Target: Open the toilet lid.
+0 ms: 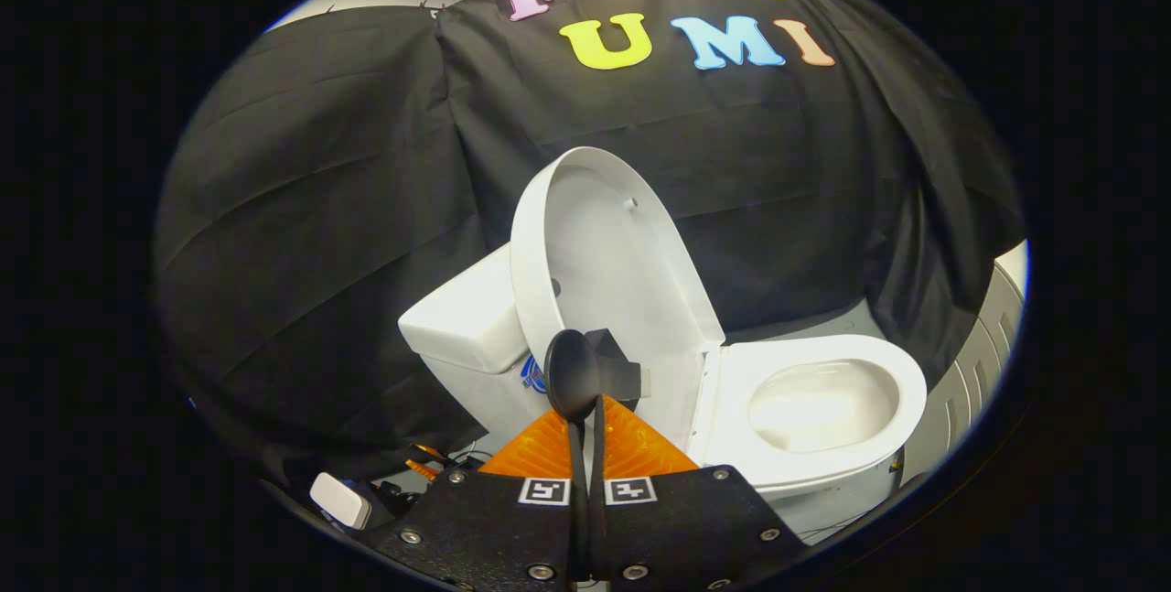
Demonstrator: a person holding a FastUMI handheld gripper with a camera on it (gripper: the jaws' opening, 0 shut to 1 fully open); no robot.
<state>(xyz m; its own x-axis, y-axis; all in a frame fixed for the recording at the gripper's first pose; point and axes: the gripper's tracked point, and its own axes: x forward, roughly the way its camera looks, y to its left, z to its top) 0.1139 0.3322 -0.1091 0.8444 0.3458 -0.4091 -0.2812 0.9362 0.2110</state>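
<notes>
A white toilet stands ahead of my fingers. Its lid (pixel 613 263) is raised upright and leans back toward the tank (pixel 462 322). The seat (pixel 901 400) lies flat to the right of the lid, with the bowl (pixel 819 404) open to view. My gripper (pixel 585 382) is shut, its two fingers pressed together with nothing between them. The fingertips sit in front of the lower edge of the raised lid, near the hinge; whether they touch it I cannot tell.
Black cloth hangs behind and on both sides of the toilet. A small white box (pixel 340 500) and some wires lie on the floor to the left of my fingers. A grey ribbed panel (pixel 983 349) stands beyond the bowl on the right.
</notes>
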